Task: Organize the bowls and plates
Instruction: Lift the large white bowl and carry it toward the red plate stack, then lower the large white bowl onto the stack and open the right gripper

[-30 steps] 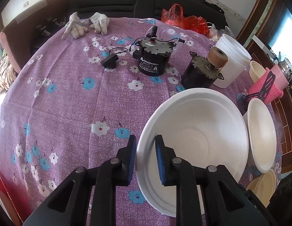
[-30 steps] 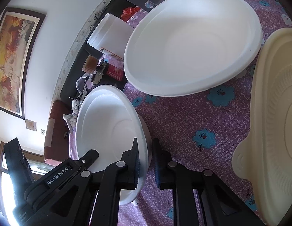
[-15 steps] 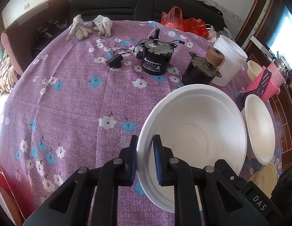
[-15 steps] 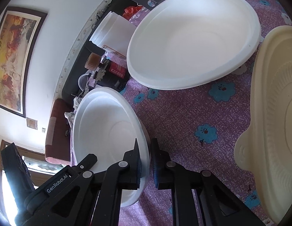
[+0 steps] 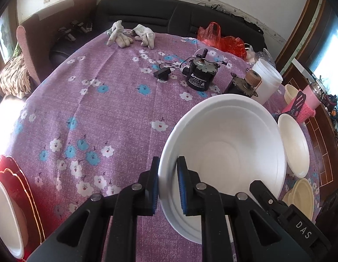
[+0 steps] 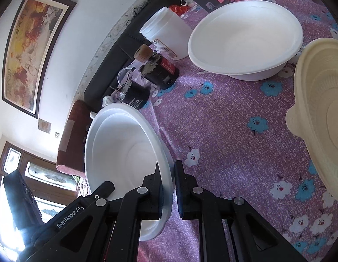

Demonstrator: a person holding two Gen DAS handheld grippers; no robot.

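The left gripper [image 5: 168,183] is clenched on the near rim of a white bowl [image 5: 230,152], which tilts up off the table [image 5: 99,109]; the right gripper [image 6: 168,185] is clamped on the same bowl's opposite rim, so both hold it between them; the bowl's underside is hidden in both views, and its lower edge is cut off behind the fingers; the bowl covers the foot of the brown motor [image 5: 245,85] behind it and part of the cloth. At the table's left edge a white dish [image 5: 7,218] on a red plate [image 5: 18,185] is cropped by the frame; at the right edge a second bowl [image 6: 247,41] stands flat near a white tub [image 6: 166,32], and a cream plate [image 6: 321,109] is cut off beside it. Across the middle stand a black motor [image 5: 200,76] with its cable; gloves [image 5: 132,36] lie at the far edge; a red bag [image 5: 221,40] sits half hidden beyond it; a pink basket [image 5: 304,107] is hard to make out.
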